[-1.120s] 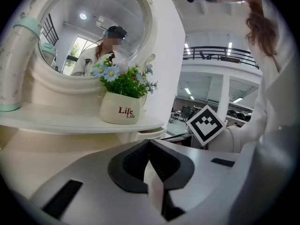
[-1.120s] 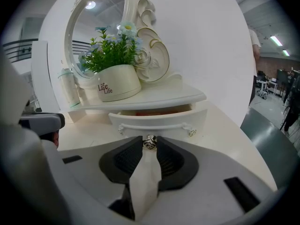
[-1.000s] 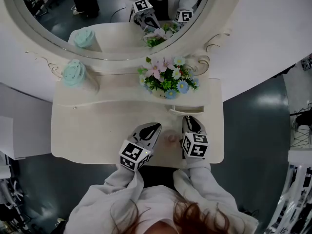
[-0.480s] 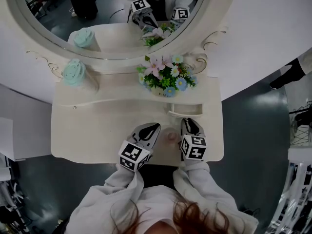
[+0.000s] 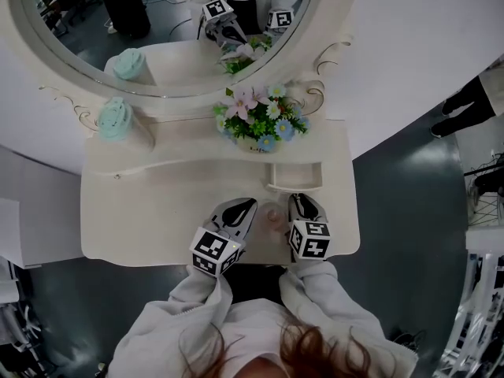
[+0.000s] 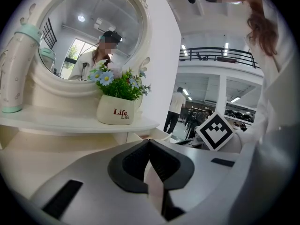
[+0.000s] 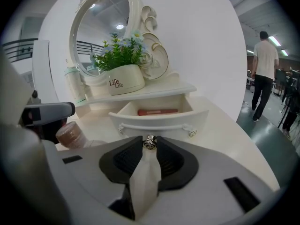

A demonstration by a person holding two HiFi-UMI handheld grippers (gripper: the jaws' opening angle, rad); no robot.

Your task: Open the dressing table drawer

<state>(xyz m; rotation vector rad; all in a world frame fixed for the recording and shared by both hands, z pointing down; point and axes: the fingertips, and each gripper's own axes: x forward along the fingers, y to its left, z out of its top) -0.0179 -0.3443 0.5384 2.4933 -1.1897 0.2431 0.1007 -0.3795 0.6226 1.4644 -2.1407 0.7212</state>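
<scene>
The small white drawer (image 5: 295, 175) of the dressing table (image 5: 142, 211) stands pulled out, under the shelf on the right. In the right gripper view its front (image 7: 159, 121) faces me and a red stick (image 7: 158, 111) lies inside. My right gripper (image 5: 302, 198) (image 7: 150, 143) is shut on the drawer's small metal knob (image 7: 150, 142), which sits pinched at the jaw tips. Beside it on the left, my left gripper (image 5: 250, 204) (image 6: 149, 142) hovers over the tabletop, shut with nothing in it.
A small brown-lidded jar (image 5: 272, 215) (image 7: 70, 134) stands between the two grippers. A flower pot (image 5: 258, 120) (image 7: 125, 81) and a teal bottle (image 5: 116, 120) stand on the shelf under the oval mirror (image 5: 157, 22). People stand on the floor at the right (image 7: 262, 74).
The drawer has slid out farther toward me, drawn by the right gripper on its knob. The left gripper has kept its place.
</scene>
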